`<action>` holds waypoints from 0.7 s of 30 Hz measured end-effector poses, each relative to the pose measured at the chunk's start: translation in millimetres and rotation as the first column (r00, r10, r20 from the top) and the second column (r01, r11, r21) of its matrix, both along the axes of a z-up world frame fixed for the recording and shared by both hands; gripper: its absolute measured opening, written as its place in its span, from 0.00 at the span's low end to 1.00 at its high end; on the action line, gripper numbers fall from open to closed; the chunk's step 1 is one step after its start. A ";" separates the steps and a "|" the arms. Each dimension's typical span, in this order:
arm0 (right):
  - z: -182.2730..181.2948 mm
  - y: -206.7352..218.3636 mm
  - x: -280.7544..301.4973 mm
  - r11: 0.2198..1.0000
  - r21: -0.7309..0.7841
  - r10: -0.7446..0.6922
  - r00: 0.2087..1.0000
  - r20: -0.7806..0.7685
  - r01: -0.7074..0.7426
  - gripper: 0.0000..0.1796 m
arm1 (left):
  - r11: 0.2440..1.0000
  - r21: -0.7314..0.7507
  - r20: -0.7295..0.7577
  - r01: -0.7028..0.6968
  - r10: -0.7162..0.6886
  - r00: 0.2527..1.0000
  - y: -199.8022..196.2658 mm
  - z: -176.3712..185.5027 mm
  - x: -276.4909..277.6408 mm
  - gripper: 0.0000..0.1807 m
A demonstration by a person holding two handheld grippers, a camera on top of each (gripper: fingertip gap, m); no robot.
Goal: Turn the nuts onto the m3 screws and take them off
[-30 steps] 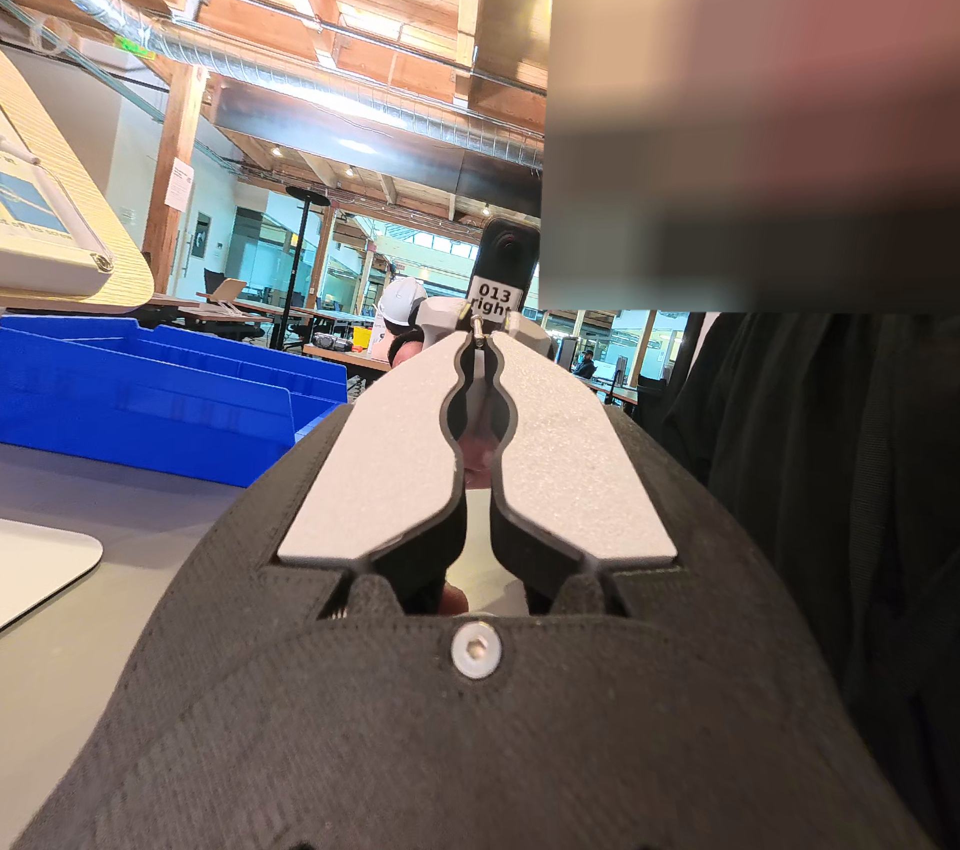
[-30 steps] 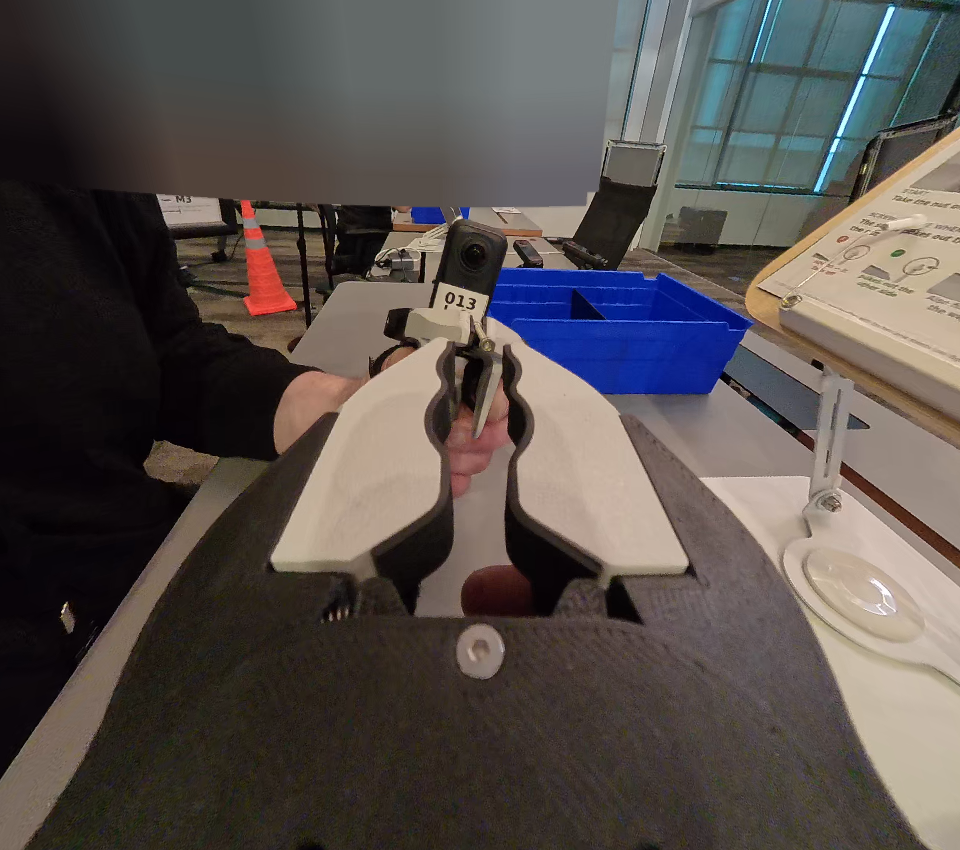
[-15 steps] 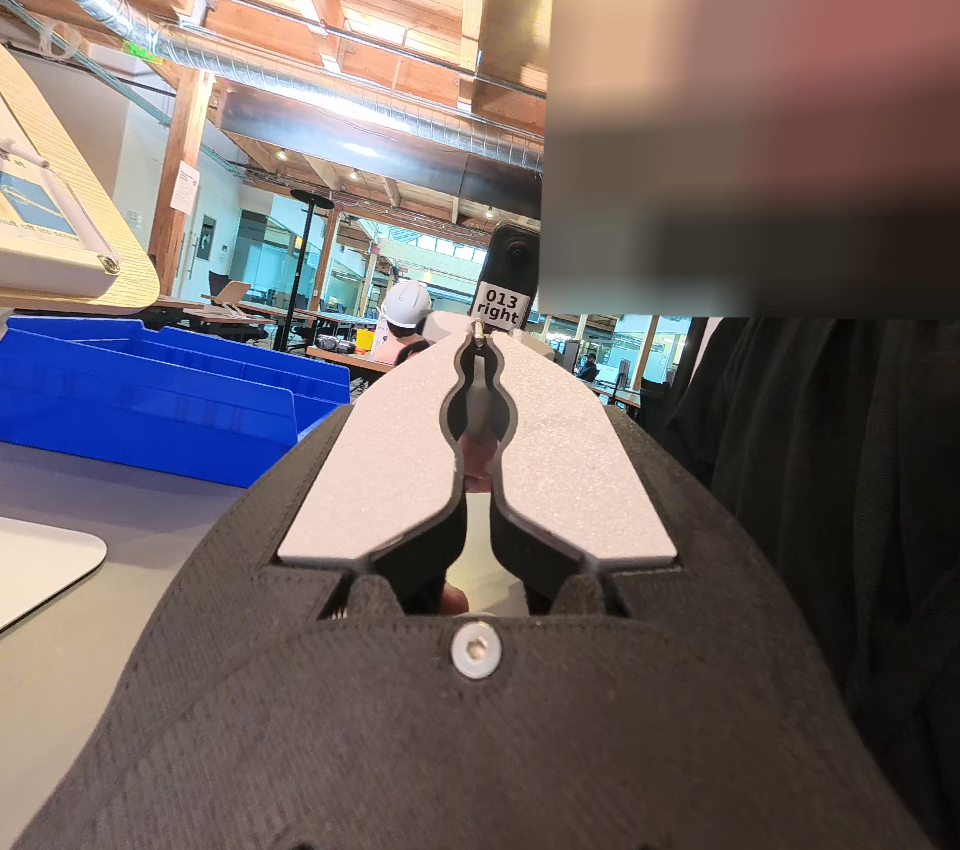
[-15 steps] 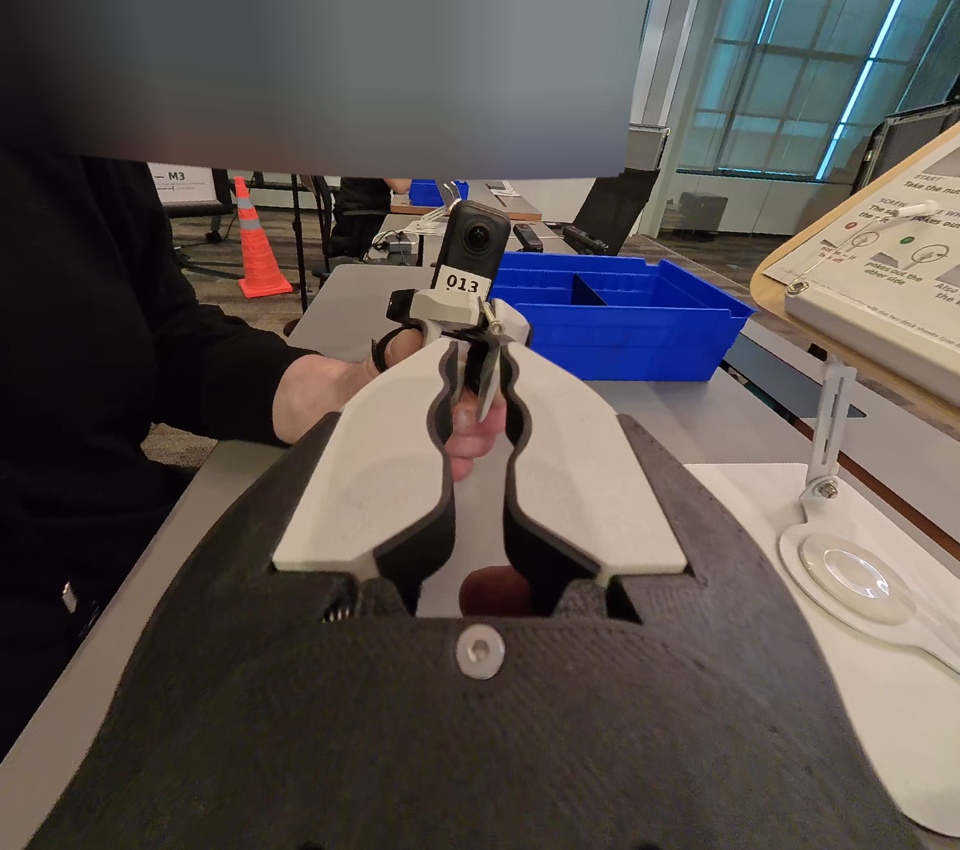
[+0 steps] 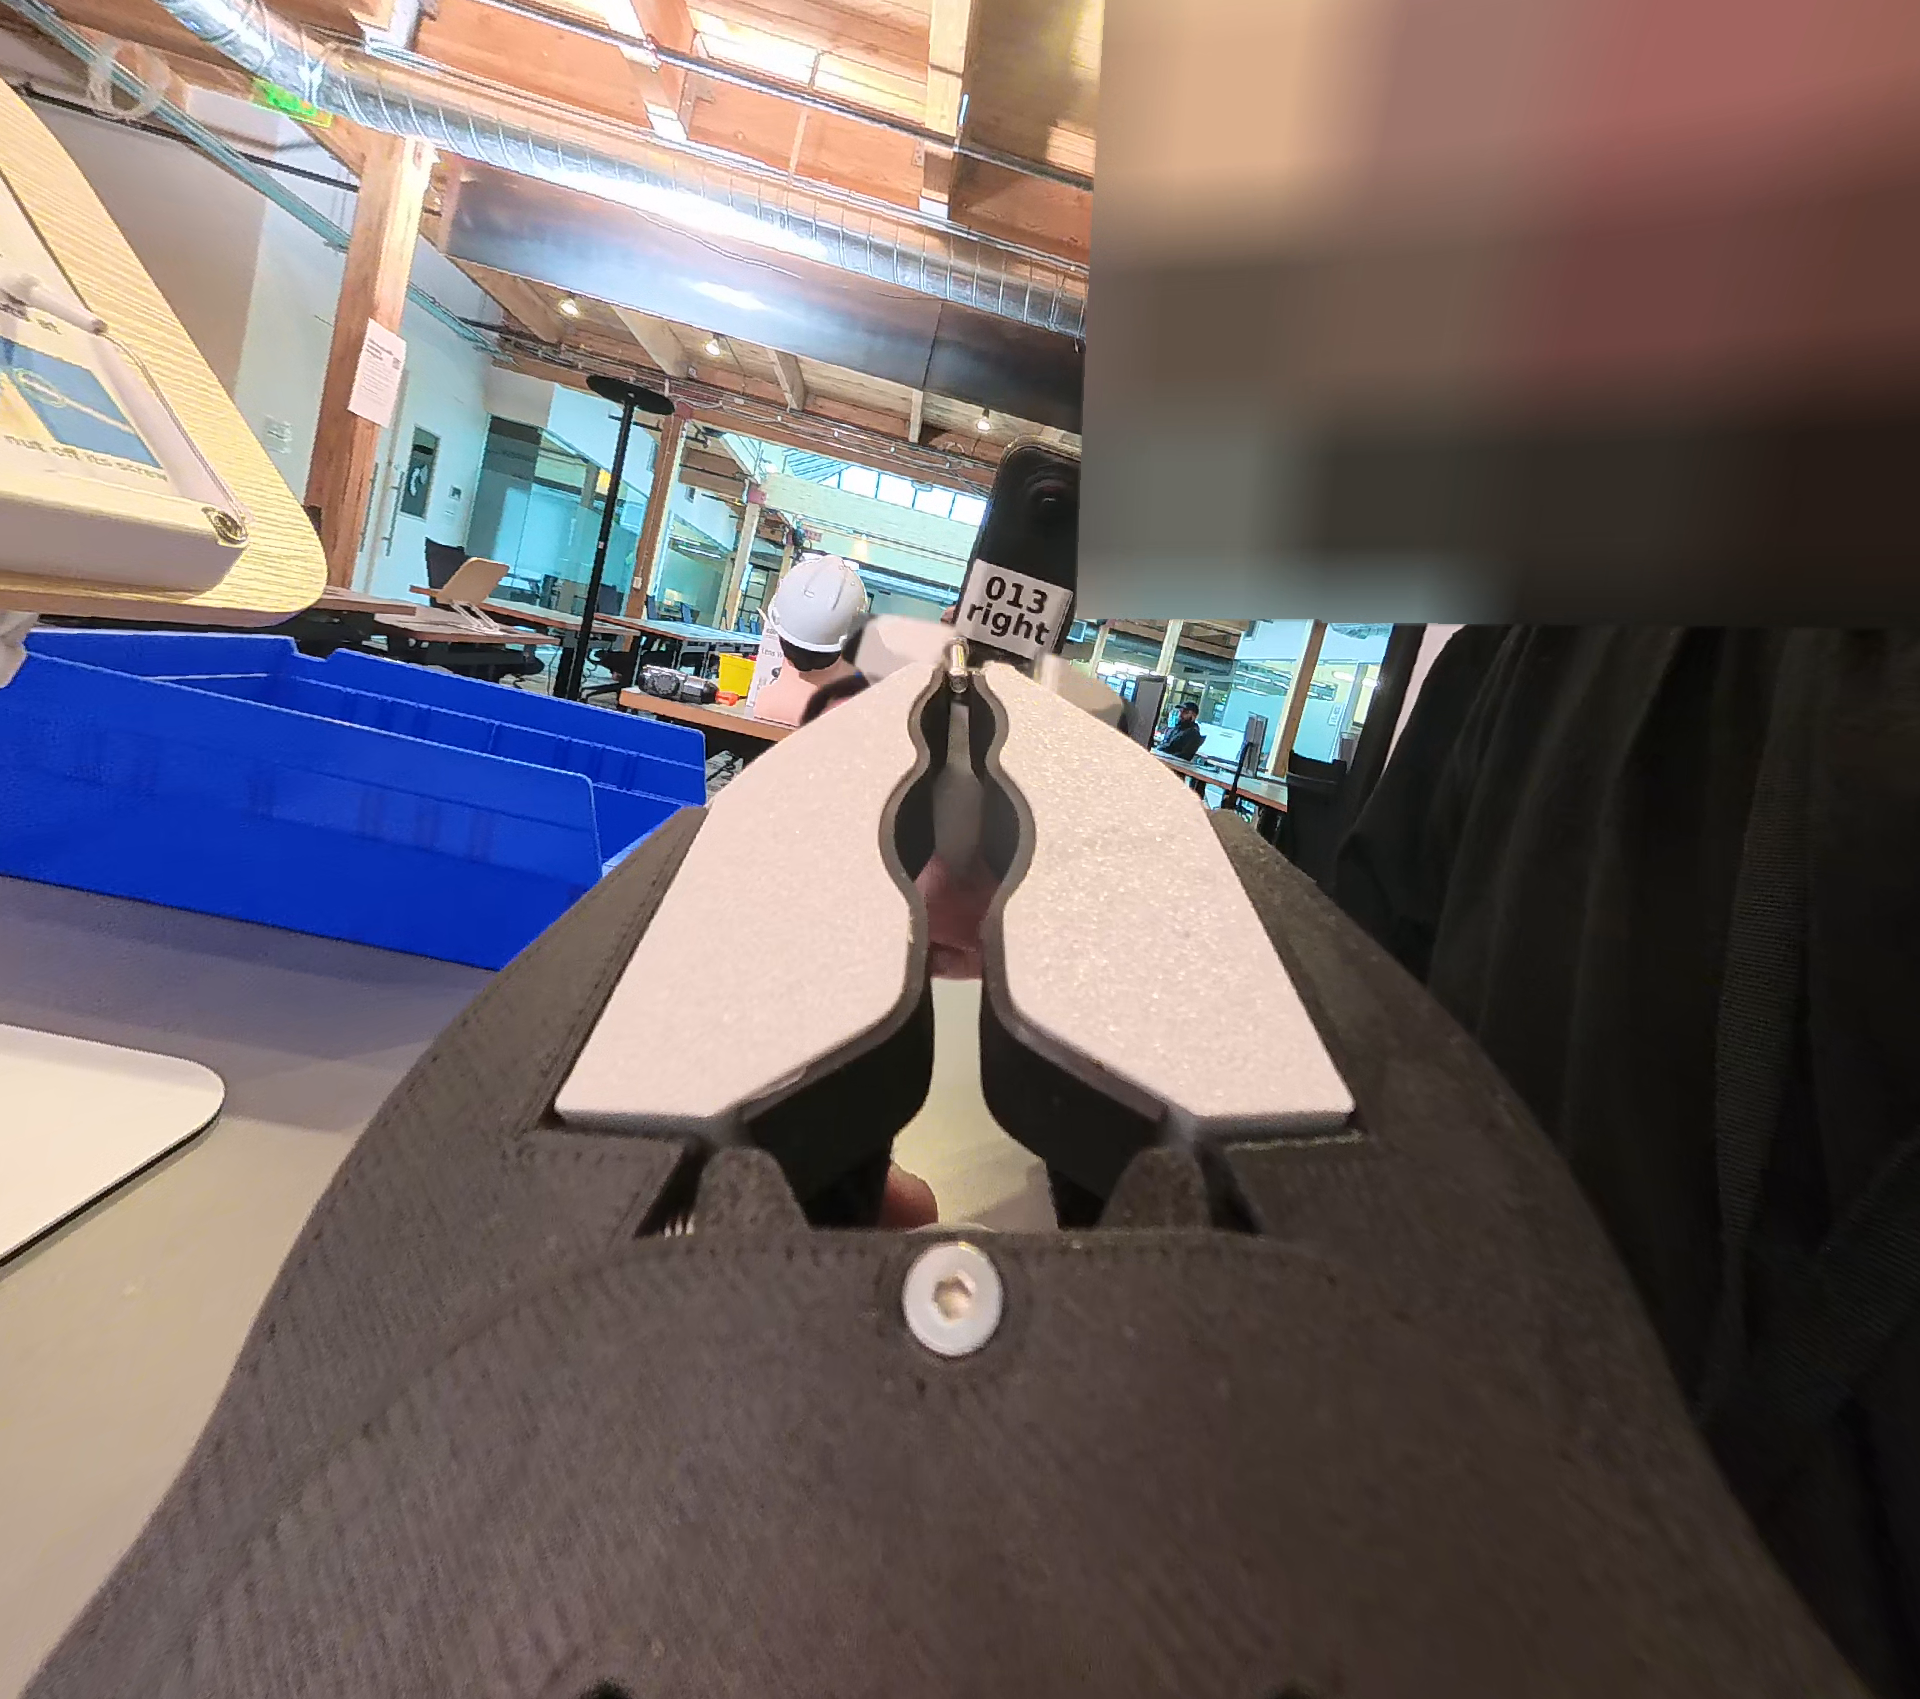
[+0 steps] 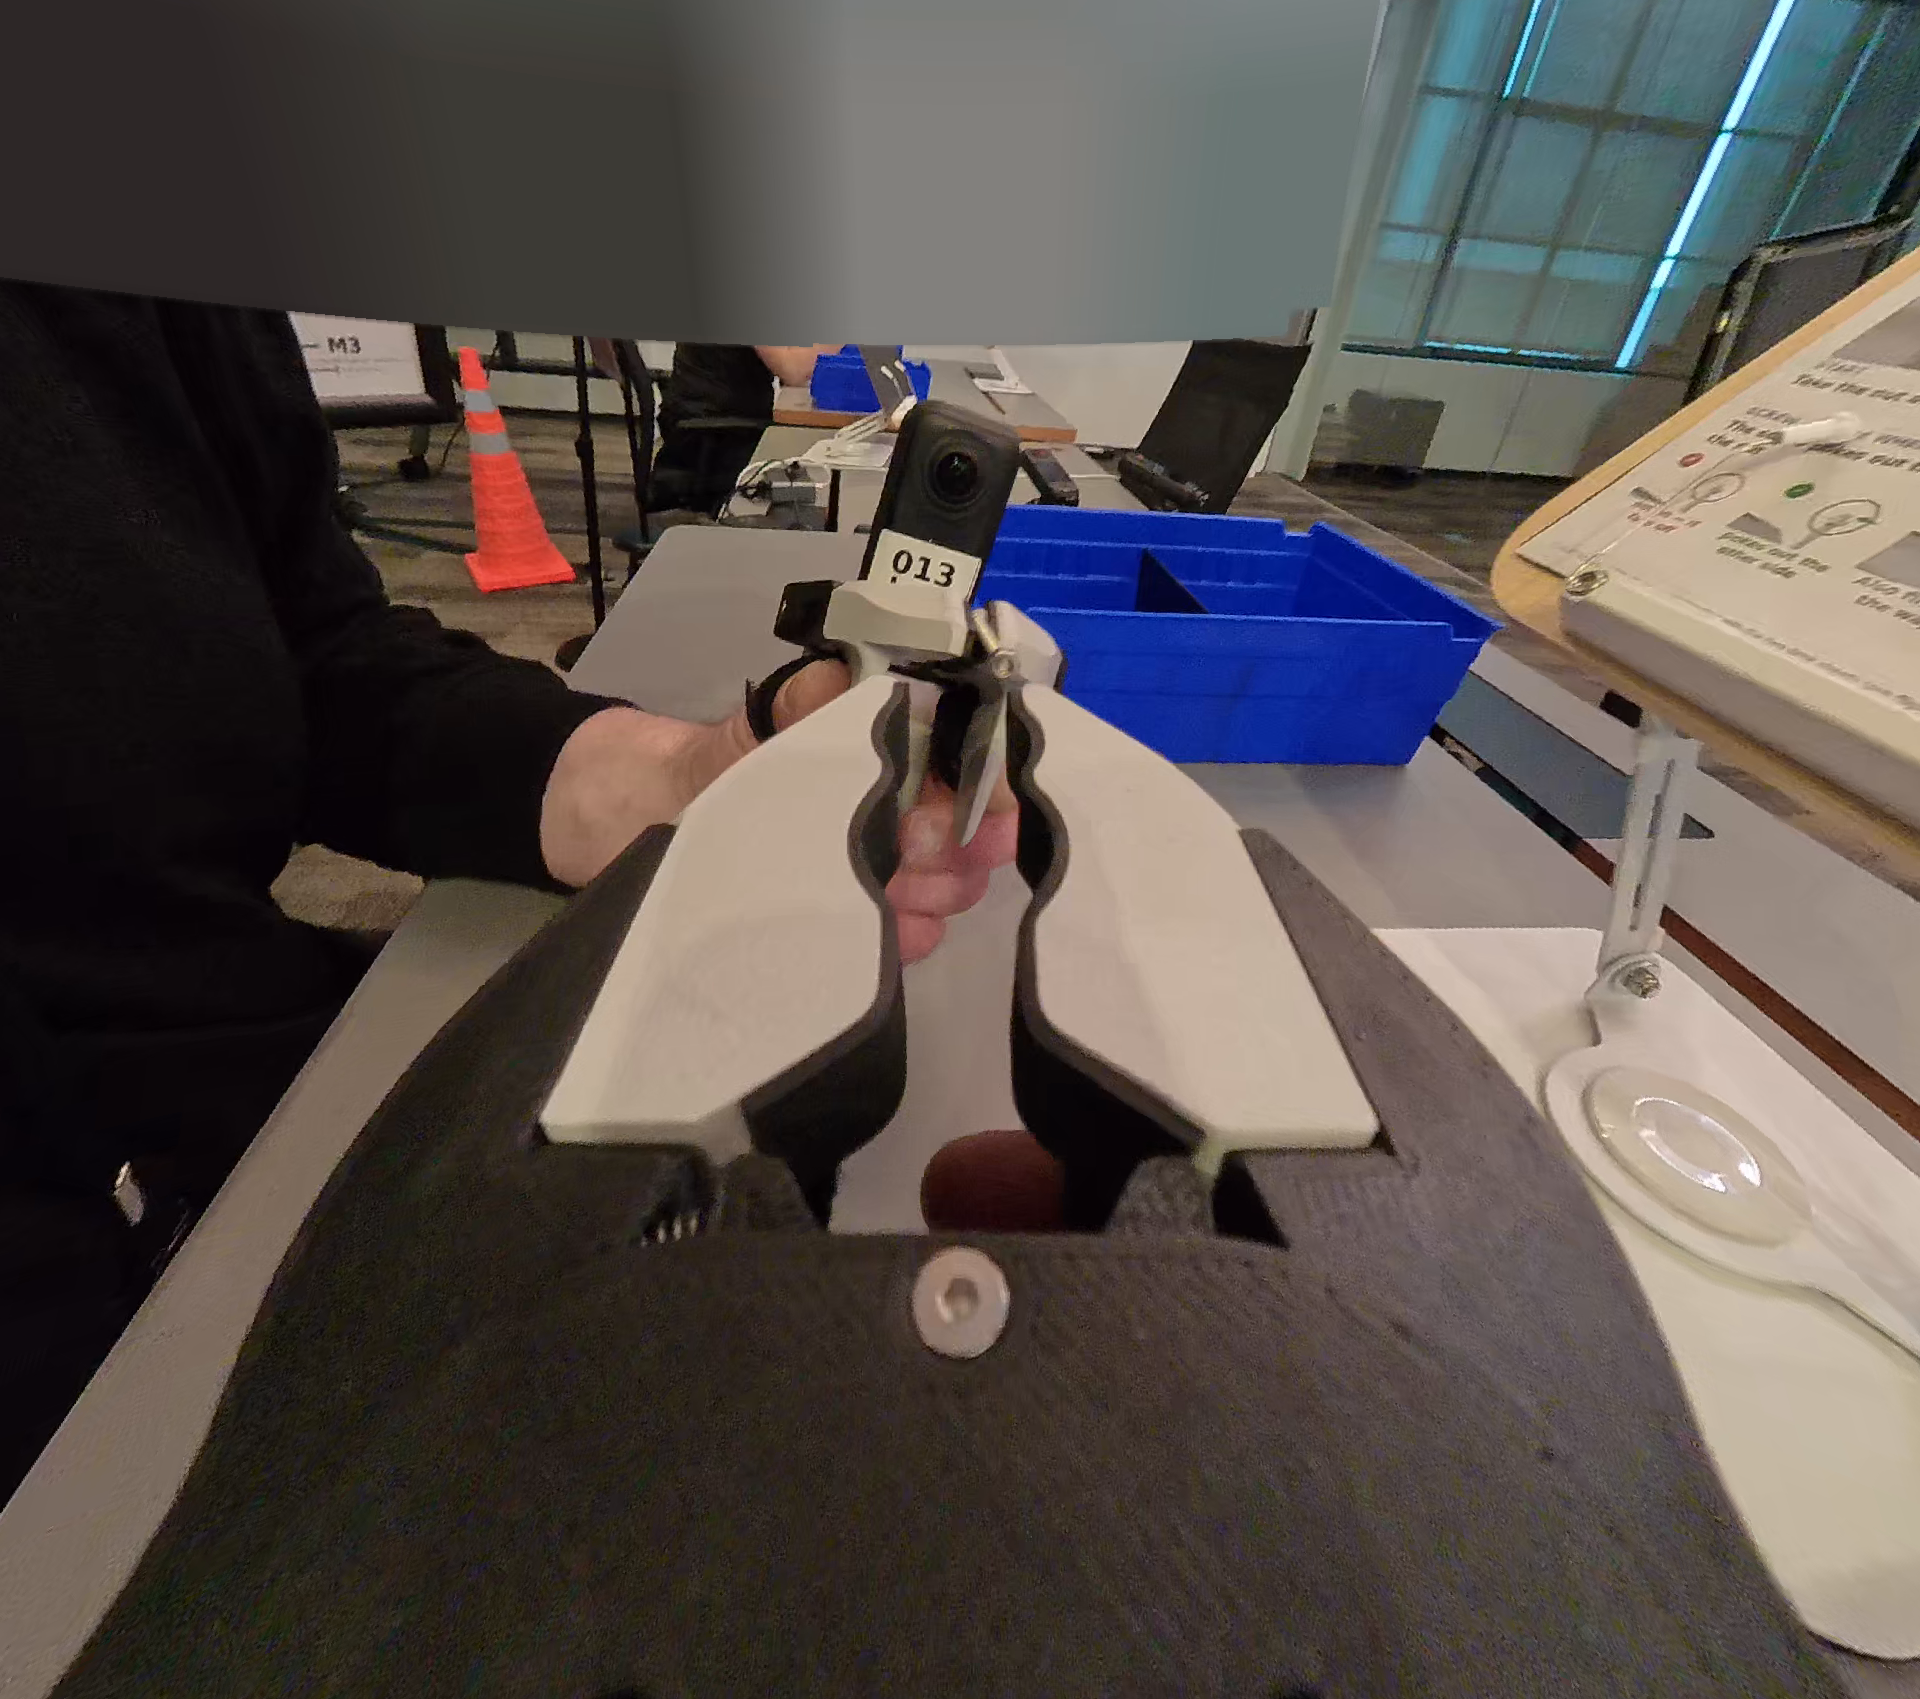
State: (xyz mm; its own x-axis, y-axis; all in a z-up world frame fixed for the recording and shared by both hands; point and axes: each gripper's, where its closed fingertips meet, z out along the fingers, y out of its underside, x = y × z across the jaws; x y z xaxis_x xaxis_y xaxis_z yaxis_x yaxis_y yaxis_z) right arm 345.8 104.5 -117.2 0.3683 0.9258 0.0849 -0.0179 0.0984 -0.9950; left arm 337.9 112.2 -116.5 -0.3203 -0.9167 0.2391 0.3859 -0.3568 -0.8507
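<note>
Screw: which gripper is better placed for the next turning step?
Right, probably. The left gripper is shut on the screw, steadying it; the right gripper has open jaws facing the screw.

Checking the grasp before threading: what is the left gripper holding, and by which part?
The left gripper pinches a small screw at its fingertips; which end is gripped cannot be told.

Your left gripper (image 5: 956, 681), tips pinched on a small screw (image 5: 958, 664).
Blue bin (image 5: 312, 776) left, on grey table (image 5: 208, 1130).
</note>
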 end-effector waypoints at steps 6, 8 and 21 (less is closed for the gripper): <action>2.6 0.5 -3.2 1.000 0.019 -0.004 1.000 0.010 0.004 0.13 | 1.000 0.003 -0.006 -0.002 0.002 1.000 0.1 -1.0 1.2 0.02; 1.2 0.0 -4.1 1.000 0.017 0.001 1.000 0.015 -0.001 0.13 | 1.000 0.003 -0.005 -0.005 0.005 1.000 0.5 -0.9 0.7 0.02; 2.7 2.9 -1.0 1.000 0.022 -0.020 1.000 0.007 0.020 0.13 | 1.000 -0.002 -0.001 -0.006 0.006 1.000 1.7 -0.4 0.3 0.02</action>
State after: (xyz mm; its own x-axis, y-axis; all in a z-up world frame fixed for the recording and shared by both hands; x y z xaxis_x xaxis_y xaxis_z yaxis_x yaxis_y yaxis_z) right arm 344.7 107.4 -114.5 0.3860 0.9161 0.1083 -0.0086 0.1209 -0.9926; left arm 338.2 114.0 -116.8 -0.3147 -0.9180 0.2413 0.3869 -0.3562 -0.8505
